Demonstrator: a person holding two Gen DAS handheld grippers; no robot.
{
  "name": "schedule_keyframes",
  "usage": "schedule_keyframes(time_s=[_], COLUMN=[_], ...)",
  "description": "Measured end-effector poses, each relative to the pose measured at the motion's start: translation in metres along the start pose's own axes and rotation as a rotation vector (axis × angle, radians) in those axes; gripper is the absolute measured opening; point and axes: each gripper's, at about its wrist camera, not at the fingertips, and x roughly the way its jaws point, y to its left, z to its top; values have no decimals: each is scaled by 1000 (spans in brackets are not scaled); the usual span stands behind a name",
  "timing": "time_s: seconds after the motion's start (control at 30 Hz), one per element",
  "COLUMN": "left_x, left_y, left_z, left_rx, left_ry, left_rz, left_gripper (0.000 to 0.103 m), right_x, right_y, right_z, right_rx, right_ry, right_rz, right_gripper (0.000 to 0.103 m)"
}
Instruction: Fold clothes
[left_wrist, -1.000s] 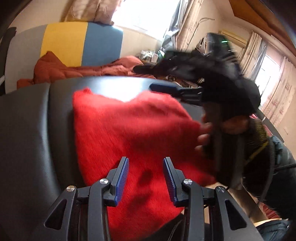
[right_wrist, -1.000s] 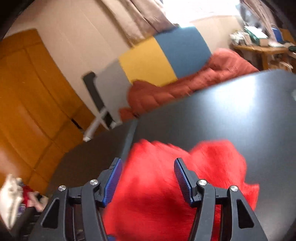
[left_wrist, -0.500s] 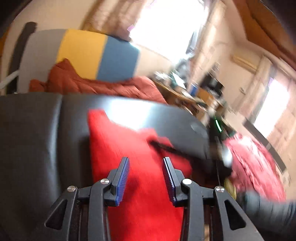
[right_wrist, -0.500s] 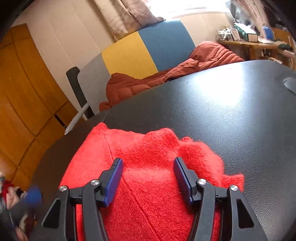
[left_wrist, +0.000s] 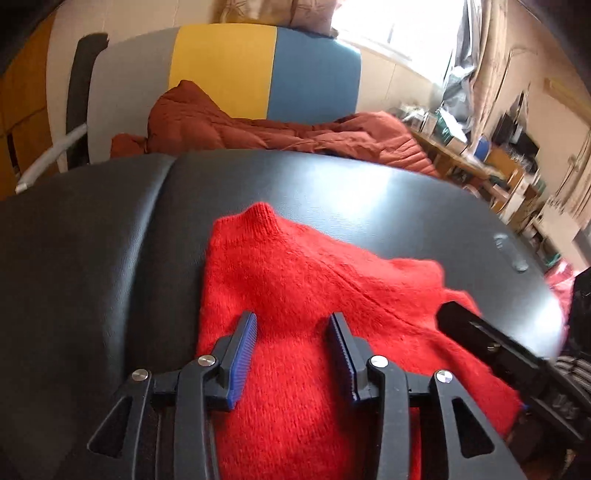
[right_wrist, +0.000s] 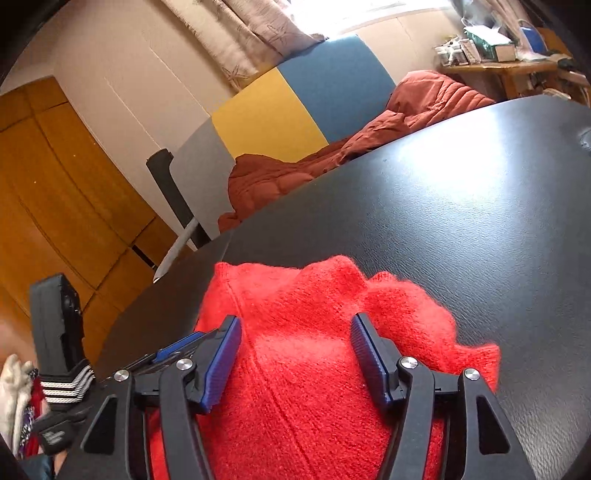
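A red knitted sweater (left_wrist: 303, 288) lies folded in a compact bundle on the black leather-like table (left_wrist: 92, 258). My left gripper (left_wrist: 291, 332) is open and empty, hovering over the sweater's near part. The right gripper's black body (left_wrist: 491, 350) shows at the right over the sweater's edge. In the right wrist view the sweater (right_wrist: 314, 332) lies under my right gripper (right_wrist: 295, 336), which is open and empty. The left gripper's body (right_wrist: 59, 332) shows at the far left.
A rust-red quilted blanket (left_wrist: 266, 129) lies beyond the table's far edge against a grey, yellow and blue panel (left_wrist: 229, 70). A cluttered wooden desk (left_wrist: 480, 158) stands at the right. Wooden cabinets (right_wrist: 55, 184) stand at the left.
The right gripper has pulled back from above the sweater to its right edge. Both grippers stay open. The sweater lies folded and settled on the table.
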Motion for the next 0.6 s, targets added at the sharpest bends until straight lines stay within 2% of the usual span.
schedule_keyframes(time_s=[0.17, 0.37, 0.6], left_x=[21, 28, 20], left_y=[5, 29, 42], left_z=[26, 39, 34], left_rx=[17, -7, -14], left_ry=[9, 7, -7], left_rz=[61, 90, 113], left_gripper=[47, 52, 53], right_x=[24, 53, 60], right_y=[2, 8, 22], right_z=[16, 31, 27], right_rx=[14, 36, 21], right_ry=[15, 11, 12], right_rz=[2, 2, -14], right_gripper=[64, 64, 64])
